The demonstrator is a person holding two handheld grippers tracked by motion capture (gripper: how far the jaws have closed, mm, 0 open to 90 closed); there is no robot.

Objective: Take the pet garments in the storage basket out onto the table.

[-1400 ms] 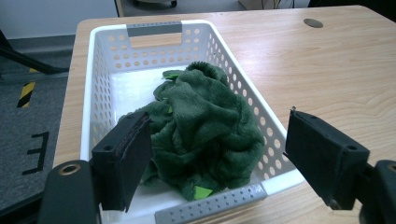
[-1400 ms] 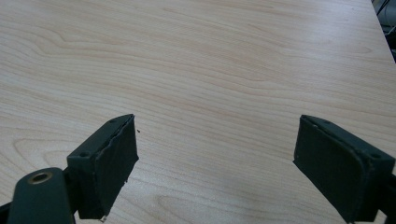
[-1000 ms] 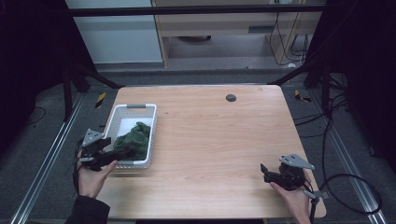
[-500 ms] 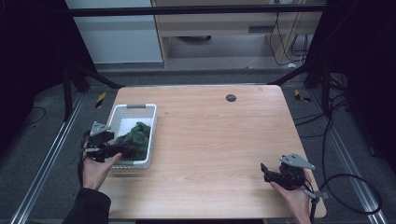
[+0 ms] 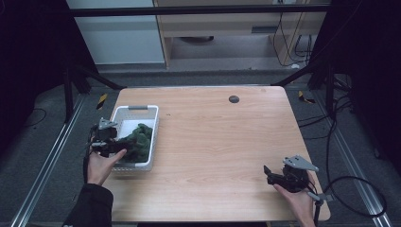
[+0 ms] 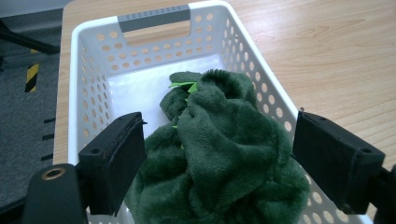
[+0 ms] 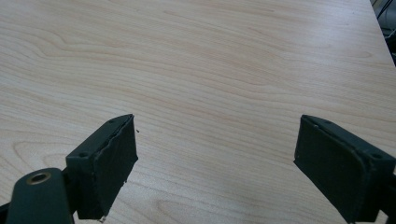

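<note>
Since the earlier frames, the left tool [image 5: 109, 142] has moved from the near left corner of the white basket [image 5: 138, 109] up and in over its near end, onto the dark green plush cloth [image 5: 138, 138]; the right tool [image 5: 285, 178] has kept its place near the desk's [image 5: 213, 137] front right corner.

From the high view, the basket stands at the left edge of the light wooden desk, its grey handle [image 5: 138, 108] at the far end. The green cloth is heaped in the near half of the basket, leaving white floor bare toward the far end. The person's left hand [image 5: 99, 166] reaches in from below. A small dark round spot [image 5: 233, 99] sits on the desk near its far edge, well apart from both tools.

Along the left tool [image 6: 217, 158] in its own view, the jaws stand wide apart on either side of the cloth [image 6: 224, 154], which bulges up between them; the pads do not press it. The perforated basket wall [image 6: 88, 116] runs past the left jaw, and a bright green scrap [image 6: 184, 86] shows in the folds.

Along the right tool [image 7: 215, 163] in its own view, the jaws gape wide with nothing between them, above bare desk [image 7: 201, 70] grain.
</note>
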